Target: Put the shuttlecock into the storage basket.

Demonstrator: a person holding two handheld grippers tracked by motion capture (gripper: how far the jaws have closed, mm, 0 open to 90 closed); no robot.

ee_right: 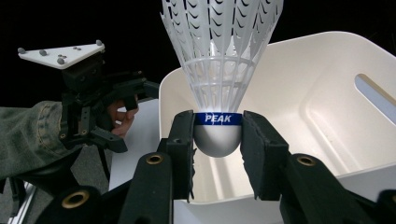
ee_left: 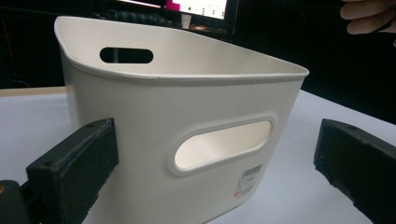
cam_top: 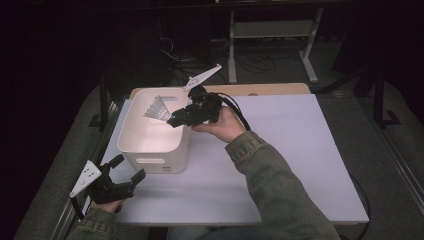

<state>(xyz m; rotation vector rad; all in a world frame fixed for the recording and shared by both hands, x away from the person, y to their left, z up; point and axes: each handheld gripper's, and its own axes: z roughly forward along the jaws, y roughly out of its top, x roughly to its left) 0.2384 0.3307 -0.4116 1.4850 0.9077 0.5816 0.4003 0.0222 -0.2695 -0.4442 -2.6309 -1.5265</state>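
Note:
A white plastic shuttlecock with a blue band reading PEAK is clamped by its cork base between the pads of my right gripper. In the high view the right gripper holds the shuttlecock over the open top of a white plastic bin with cut-out handles. The bin's inside looks bare beneath the shuttlecock. My left gripper rests near the table's front left, jaws wide apart and facing the bin's near wall, with nothing between them.
The bin stands at the left of a white table. A wooden board lines the far edge. A white metal frame and cables lie on the dark floor beyond.

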